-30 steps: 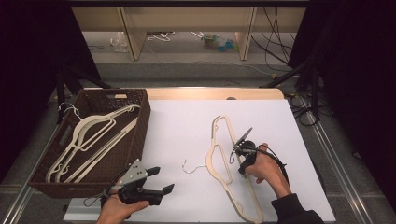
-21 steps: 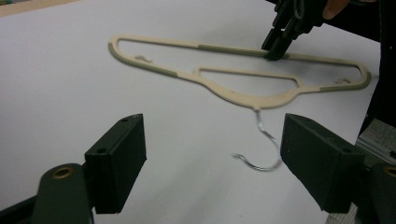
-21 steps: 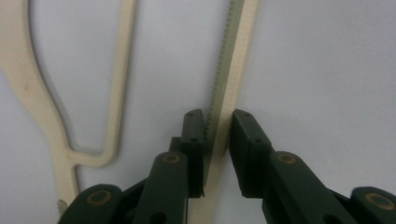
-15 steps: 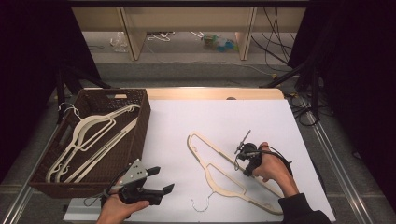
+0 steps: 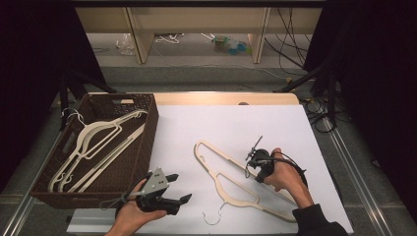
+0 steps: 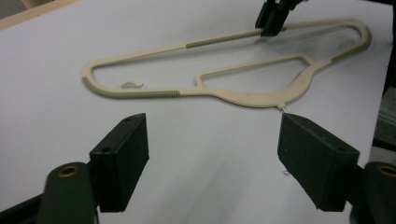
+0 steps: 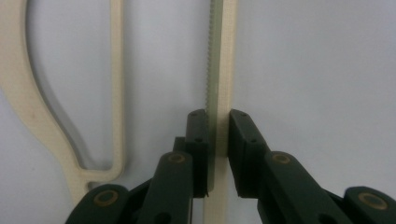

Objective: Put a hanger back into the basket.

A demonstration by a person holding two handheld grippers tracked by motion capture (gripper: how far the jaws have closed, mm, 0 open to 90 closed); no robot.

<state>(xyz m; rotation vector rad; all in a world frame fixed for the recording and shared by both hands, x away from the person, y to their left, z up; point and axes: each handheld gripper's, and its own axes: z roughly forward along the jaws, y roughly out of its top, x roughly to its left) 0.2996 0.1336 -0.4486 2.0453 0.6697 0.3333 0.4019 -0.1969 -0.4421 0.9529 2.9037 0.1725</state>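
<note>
At the near edge of the white worktop [image 5: 231, 123], the left hand-held gripper [image 5: 174, 189] is held just above the surface with its jaws spread wide apart and nothing between them. In the left gripper view the cream hanger [image 6: 243, 91] lies flat a little ahead of those jaws, its metal hook end reaching toward the right-hand jaw.

To the right and slightly farther in, the right hand-held gripper [image 5: 255, 164] is clamped on the hanger's straight bar; the right gripper view shows both jaws pressed against the ridged bar [image 7: 217, 70], one on each side. In the high view the hanger [image 5: 231, 184] lies diagonally across the worktop, one end pointing toward the far left, its wire hook [image 5: 214, 216] curling toward the near edge.

Farther left, a dark woven basket [image 5: 147, 123] stands at the worktop's left side, holding several more cream hangers [image 5: 93, 142] lying loosely inside it.
</note>
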